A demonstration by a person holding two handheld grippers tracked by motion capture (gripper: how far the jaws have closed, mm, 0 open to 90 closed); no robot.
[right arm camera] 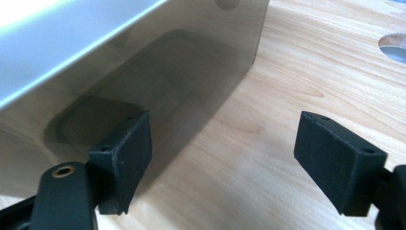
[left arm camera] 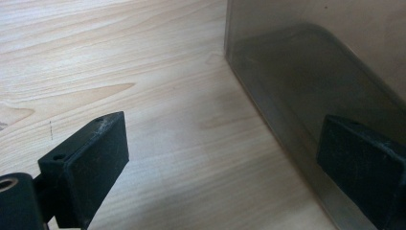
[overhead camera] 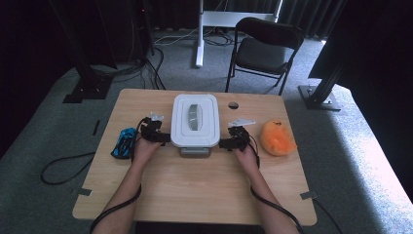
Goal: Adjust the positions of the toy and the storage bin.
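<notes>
Box point(overhead camera: 195, 121) sits mid-table with its lid on. Left gripper point(overhead camera: 158, 135) and right gripper point(overhead camera: 228, 142) flank its near corners, jaws apart, gripping nothing. Looks like everything's left to do.

The white-lidded container point(overhead camera: 195, 120) blocks the frame's centre, with the left gripper point(overhead camera: 155, 132) and right gripper point(overhead camera: 233, 139) hard against its 2 sides. A blue object point(overhead camera: 124, 142) crowds the left, an orange object point(overhead camera: 276, 138) the right. The table point(overhead camera: 195, 195) lies open in the lower half of the frame.
</notes>
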